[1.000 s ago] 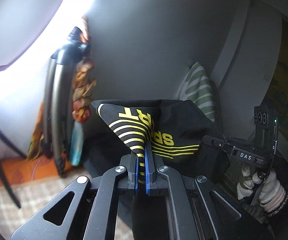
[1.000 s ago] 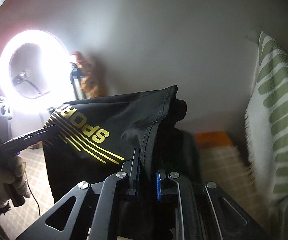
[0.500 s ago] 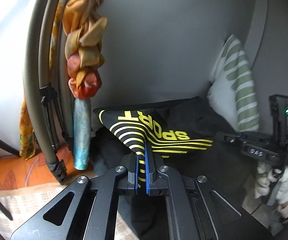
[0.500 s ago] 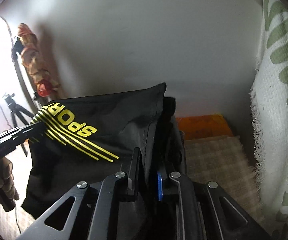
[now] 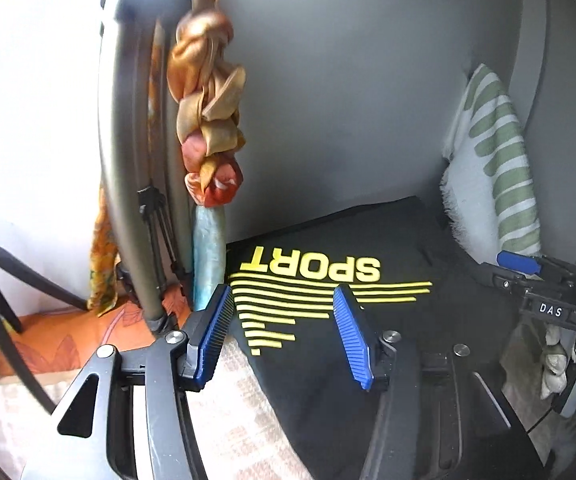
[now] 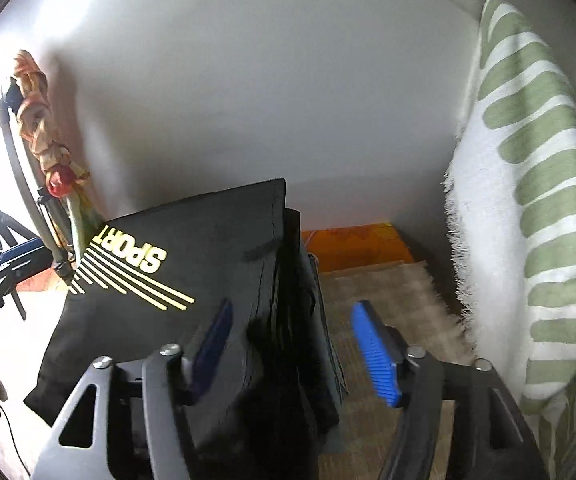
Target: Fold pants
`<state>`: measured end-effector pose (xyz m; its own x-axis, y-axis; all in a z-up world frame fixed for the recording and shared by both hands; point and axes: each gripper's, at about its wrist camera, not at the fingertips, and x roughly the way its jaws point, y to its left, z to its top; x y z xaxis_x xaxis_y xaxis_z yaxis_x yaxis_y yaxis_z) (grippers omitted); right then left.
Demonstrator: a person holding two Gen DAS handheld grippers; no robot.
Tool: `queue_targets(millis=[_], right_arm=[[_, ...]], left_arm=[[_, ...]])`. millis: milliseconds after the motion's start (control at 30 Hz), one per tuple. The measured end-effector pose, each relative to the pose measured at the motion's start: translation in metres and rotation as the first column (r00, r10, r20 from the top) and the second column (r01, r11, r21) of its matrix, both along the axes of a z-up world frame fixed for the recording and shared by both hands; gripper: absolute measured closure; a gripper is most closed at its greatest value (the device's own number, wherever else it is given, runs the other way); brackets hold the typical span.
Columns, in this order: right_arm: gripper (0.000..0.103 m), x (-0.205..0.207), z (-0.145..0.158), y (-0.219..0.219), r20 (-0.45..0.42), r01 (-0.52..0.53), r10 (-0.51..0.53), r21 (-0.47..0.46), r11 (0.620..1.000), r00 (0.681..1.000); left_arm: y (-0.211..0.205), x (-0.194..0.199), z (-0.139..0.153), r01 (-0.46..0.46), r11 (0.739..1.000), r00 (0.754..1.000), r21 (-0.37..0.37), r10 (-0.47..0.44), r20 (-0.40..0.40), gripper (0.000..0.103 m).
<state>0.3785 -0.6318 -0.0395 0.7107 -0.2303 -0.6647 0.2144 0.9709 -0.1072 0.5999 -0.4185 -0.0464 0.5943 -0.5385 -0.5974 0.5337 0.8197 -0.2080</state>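
Black pants [image 5: 368, 248] between spread tools

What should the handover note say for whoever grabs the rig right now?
Left gripper: open, holding nothing, over the printed end of the pants.
Right gripper: open, holding nothing, over the pants' right edge.
Pants: black, SPORT print facing up, lying in layers on the checked bedcover by the wall.
Done: one fold laid down.
Left: check the layered right edge lines up, smooth it, fold again if needed.
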Motion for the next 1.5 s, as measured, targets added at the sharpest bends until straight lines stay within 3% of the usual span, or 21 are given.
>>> queue_targets(millis=[200, 433, 567, 867, 1033, 1200, 1500], right_arm=[[0.024, -0.026, 0.015, 0.018, 0.024, 0.004, -0.004, -0.001, 1.000, 1.000], [0.021, -0.064, 0.027, 0.046, 0.046, -0.007, 0.007, 0.010, 1.000, 0.999], [0.019, -0.092, 0.033, 0.066, 0.057, -0.016, 0.017, -0.020, 1.000, 0.998], [0.011, -0.170, 0.046, 0.108, 0.110, -0.027, 0.031, -0.034, 0.999, 0.993], [0.005, -0.206, 0.039, 0.130, 0.119, -0.023, 0.029, -0.059, 0.998, 0.992], [0.002, -0.236, 0.026, 0.139, 0.134, 0.004, -0.005, 0.008, 1.000, 0.991], [0.000, -0.264, 0.004, 0.149, 0.132, 0.047, -0.052, 0.041, 0.998, 0.990]], left_arm=[[0.013, -0.027, 0.007, 0.023, 0.999, 1.000, -0.021, -0.024, -0.015, 0.051], [0.027, -0.065, 0.018, 0.048, 0.997, 0.999, -0.053, -0.049, -0.022, 0.051], [0.038, -0.095, 0.030, 0.053, 0.997, 0.999, -0.056, -0.053, -0.002, 0.035], [0.070, -0.170, 0.054, 0.050, 0.997, 0.997, -0.052, -0.047, 0.063, 0.024], [0.082, -0.206, 0.057, 0.054, 0.998, 0.994, -0.033, -0.051, 0.098, 0.024], [0.095, -0.234, 0.052, 0.046, 0.997, 0.994, -0.055, -0.041, 0.098, 0.022], [0.110, -0.256, 0.038, 0.025, 0.998, 0.995, -0.058, -0.020, 0.094, 0.021]])
